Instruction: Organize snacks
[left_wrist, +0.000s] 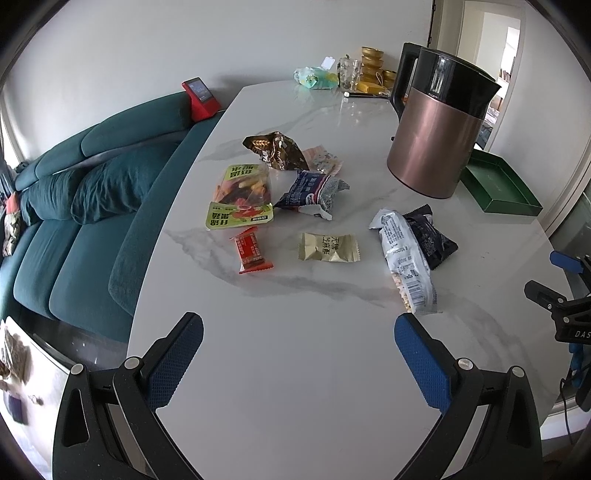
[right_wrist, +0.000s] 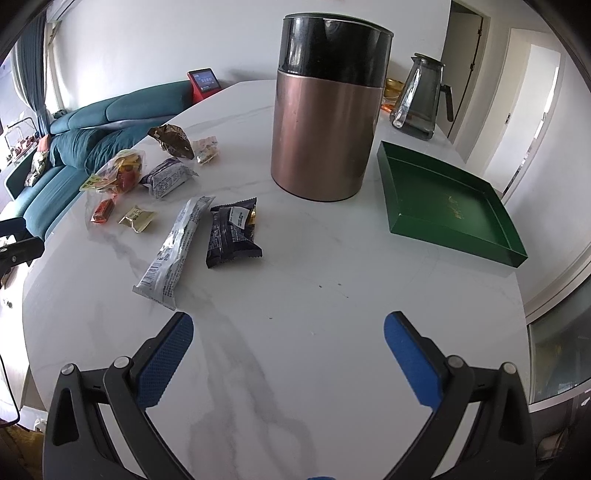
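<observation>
Several snack packets lie loose on the white marble table: a long silver packet, a dark packet beside it, a gold packet, a red packet, a green-labelled bag, a blue packet and a brown bag. An empty green tray sits right of the kettle. My left gripper and right gripper hover open over bare table, nothing between their fingers.
A copper and black kettle stands mid-table. A glass jug stands behind the tray. Gold bowls, a glass and a wipes pack crowd the far end. A teal sofa runs along the table's left edge.
</observation>
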